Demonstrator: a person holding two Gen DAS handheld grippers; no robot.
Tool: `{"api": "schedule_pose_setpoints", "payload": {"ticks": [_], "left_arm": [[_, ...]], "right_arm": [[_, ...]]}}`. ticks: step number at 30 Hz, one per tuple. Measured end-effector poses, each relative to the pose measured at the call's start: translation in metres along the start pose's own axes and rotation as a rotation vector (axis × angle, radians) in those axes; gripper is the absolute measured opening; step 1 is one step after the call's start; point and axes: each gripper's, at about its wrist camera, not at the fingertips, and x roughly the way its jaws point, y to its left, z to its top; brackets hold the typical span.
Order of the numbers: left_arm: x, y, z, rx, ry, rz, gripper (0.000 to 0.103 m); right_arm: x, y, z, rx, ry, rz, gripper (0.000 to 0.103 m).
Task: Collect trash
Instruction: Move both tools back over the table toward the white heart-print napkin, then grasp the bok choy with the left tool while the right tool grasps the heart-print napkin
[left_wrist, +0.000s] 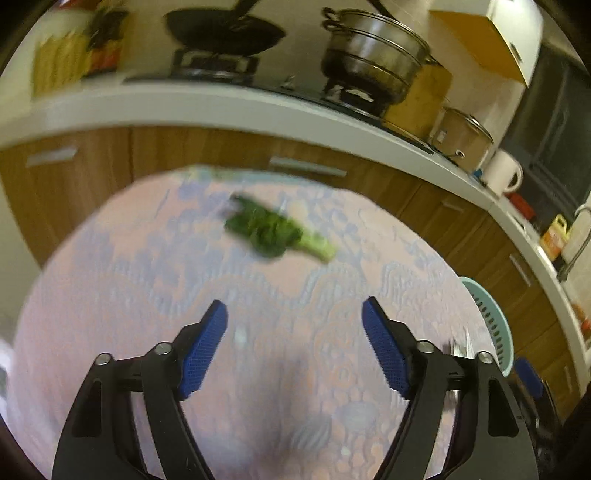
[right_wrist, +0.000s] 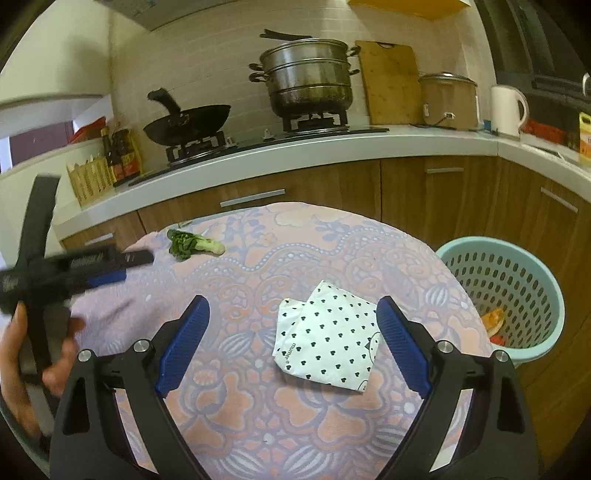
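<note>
Holding orange scraps (right_wrist: 494, 321), teal perforated basket (right_wrist: 532, 280) beside table (right_wrist: 258, 406)

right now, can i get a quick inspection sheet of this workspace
surface: round table under a pink and blue patterned cloth
job's things: leafy green vegetable scrap at the far side; white spotted wrapper nearer, lying flat; teal perforated basket beside the table's right edge, orange scraps inside
clutter: nothing seen beyond those two pieces
grippers: left gripper open and empty, facing the vegetable scrap; right gripper open, wrapper partly between its fingers, pads not pressing it
cables: nothing seen
surroundings: counter with wok, stacked steamer pot, cutting board, rice cooker, white kettle
</note>
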Motion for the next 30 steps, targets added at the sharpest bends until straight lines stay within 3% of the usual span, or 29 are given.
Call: {"api": "schedule_pose_setpoints", "payload": {"ticks": [5,10,12,13,14,19,21,24,29,30], "left_arm": [[0.050,-0.011,0.047,0.025,0.034,0.096,0.084],[0.105,0.004,0.060,-0.039,0.088,0.188,0.081],[0.110,0.008,0.057,-0.047,0.060,0.186,0.078],[0.109,0.007,0.056,-0.039,0.049,0.183,0.069],[0.108,0.005,0.055,-0.028,0.043,0.168,0.051],[0.099,-0.002,0.050,0.002,0.012,0.132,0.041],[0.086,-0.003,0.047,-0.006,-0.029,0.099,0.022],[0.061,-0.003,0.042,-0.041,-0.053,-0.025,0.016],[0.015,-0.014,0.028,-0.016,-0.110,-0.084,0.011],[0.005,-0.015,0.023,-0.021,-0.119,-0.096,0.011]], "right_arm": [[0.000,-0.021,0.007,0.062,0.021,0.016,0.087],[0.002,-0.045,0.016,0.044,0.015,-0.041,0.088],[0.010,-0.053,0.014,0.052,0.035,-0.050,0.088],[0.016,-0.055,0.013,0.071,0.058,-0.037,0.088],[0.018,-0.056,0.014,0.079,0.067,-0.029,0.088],[0.019,-0.047,0.013,0.038,0.059,-0.028,0.088],[0.018,-0.048,0.013,0.040,0.055,-0.024,0.088],[0.022,-0.052,0.014,0.047,0.070,-0.007,0.088],[0.022,-0.051,0.012,0.041,0.078,0.007,0.089],[0.021,-0.050,0.011,0.033,0.078,0.014,0.093]]}}
